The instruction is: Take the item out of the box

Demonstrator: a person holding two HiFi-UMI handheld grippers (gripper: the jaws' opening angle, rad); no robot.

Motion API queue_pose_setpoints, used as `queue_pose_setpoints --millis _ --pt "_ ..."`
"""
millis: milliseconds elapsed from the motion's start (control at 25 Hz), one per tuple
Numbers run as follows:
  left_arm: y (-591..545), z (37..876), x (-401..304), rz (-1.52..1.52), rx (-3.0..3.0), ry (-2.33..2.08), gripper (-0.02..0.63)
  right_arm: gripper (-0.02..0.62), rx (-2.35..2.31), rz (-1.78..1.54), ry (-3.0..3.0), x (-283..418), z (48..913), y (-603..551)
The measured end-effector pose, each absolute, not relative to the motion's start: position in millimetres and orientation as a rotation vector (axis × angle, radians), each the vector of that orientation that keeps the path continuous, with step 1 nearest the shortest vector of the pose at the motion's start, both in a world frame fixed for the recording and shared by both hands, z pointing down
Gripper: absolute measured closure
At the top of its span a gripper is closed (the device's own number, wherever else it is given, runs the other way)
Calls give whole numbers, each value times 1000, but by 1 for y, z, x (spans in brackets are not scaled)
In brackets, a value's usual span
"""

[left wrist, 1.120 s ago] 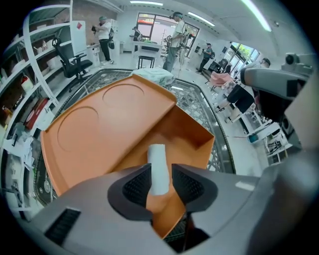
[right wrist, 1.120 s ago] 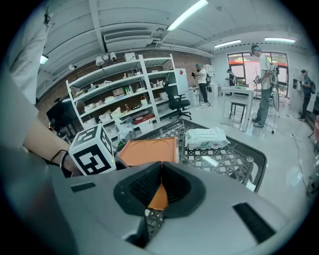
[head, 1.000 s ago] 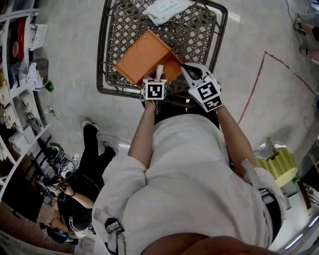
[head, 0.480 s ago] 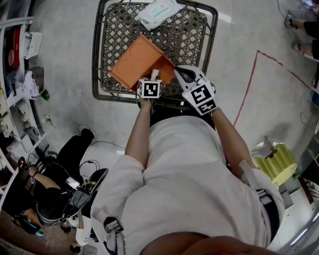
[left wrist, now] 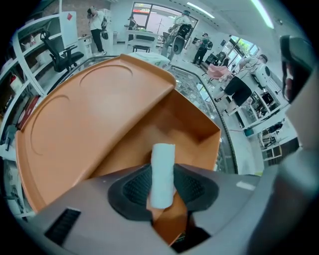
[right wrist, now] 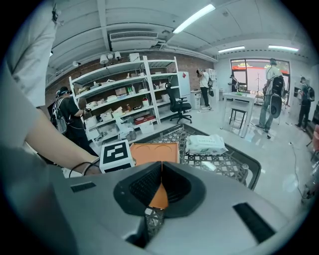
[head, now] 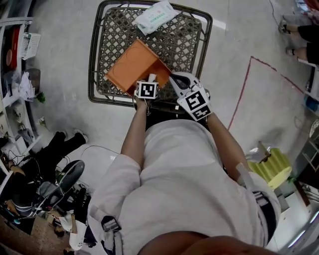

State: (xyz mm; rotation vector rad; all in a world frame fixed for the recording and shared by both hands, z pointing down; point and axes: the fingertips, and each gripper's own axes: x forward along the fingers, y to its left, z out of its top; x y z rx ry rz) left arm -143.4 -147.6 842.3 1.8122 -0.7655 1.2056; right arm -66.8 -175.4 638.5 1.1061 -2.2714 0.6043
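Note:
An open orange box [head: 130,66] lies on a lattice metal table [head: 95,74], its lid [left wrist: 94,109] tilted up to the left. My left gripper [head: 152,78] is over the box's near corner, shut on a small white roll [left wrist: 162,172]. The roll stands up between the pads above the box's hollow [left wrist: 187,124]. My right gripper [head: 173,80] is just right of it, shut on the box's orange edge [right wrist: 159,195]. From the right gripper view the left gripper's marker cube [right wrist: 117,156] shows beside the box.
A white pack of wipes [head: 155,14] lies at the table's far edge, also the pack of wipes [right wrist: 207,143] past the box. Shelves [head: 15,45] line the left side. A person with equipment [head: 45,184] sits on the floor at lower left. A yellow-green object [head: 273,164] stands at right.
Both grippers keep their holds at the box's near corner. The whole view has drifted, so table and box sit a little further left. The person on the floor has shifted.

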Motion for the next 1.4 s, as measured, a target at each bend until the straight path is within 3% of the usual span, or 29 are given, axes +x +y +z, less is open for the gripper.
queue_pose_setpoints --millis 1400 --pt "-135 729 -132 768 1790 -1188 472 591 718 437 -2461 -92 597 -169"
